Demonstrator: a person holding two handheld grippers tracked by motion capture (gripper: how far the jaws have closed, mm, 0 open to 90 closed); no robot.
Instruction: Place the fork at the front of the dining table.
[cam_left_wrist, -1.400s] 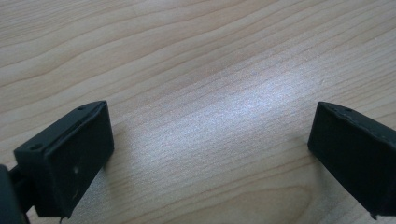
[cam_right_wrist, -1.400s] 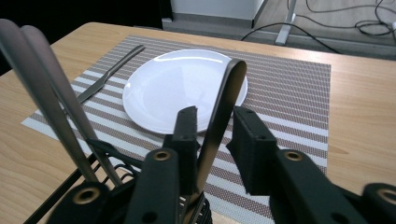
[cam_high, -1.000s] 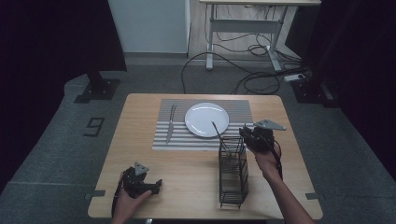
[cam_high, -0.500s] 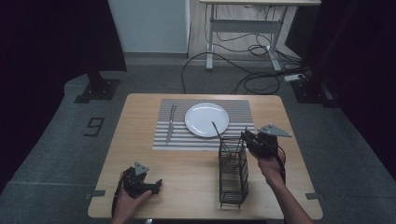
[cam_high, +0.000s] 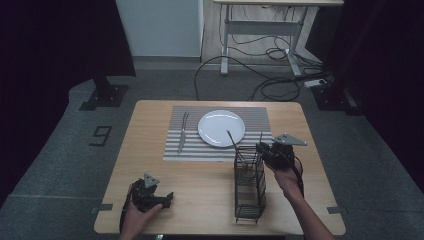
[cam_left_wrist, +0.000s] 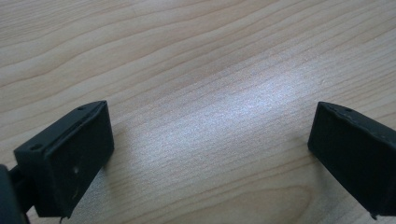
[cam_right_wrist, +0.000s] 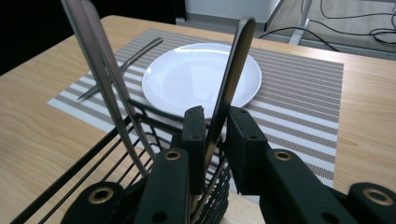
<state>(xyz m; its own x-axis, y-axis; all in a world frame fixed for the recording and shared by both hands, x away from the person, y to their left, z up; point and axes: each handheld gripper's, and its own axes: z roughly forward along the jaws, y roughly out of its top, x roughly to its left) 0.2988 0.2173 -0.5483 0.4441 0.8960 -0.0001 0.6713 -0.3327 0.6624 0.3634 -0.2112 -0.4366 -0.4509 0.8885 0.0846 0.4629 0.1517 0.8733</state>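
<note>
Utensil handle (cam_right_wrist: 229, 79) clamped in right gripper (cam_right_wrist: 215, 135)

1. A dark utensil handle (cam_right_wrist: 231, 79), slim and flat with a rounded top, stands nearly upright, pinched between the right gripper's (cam_right_wrist: 215, 128) fingers (cam_right_wrist: 194, 140).
2. Its lower end drops below the fingers into the black wire caddy (cam_high: 249, 182).
</note>
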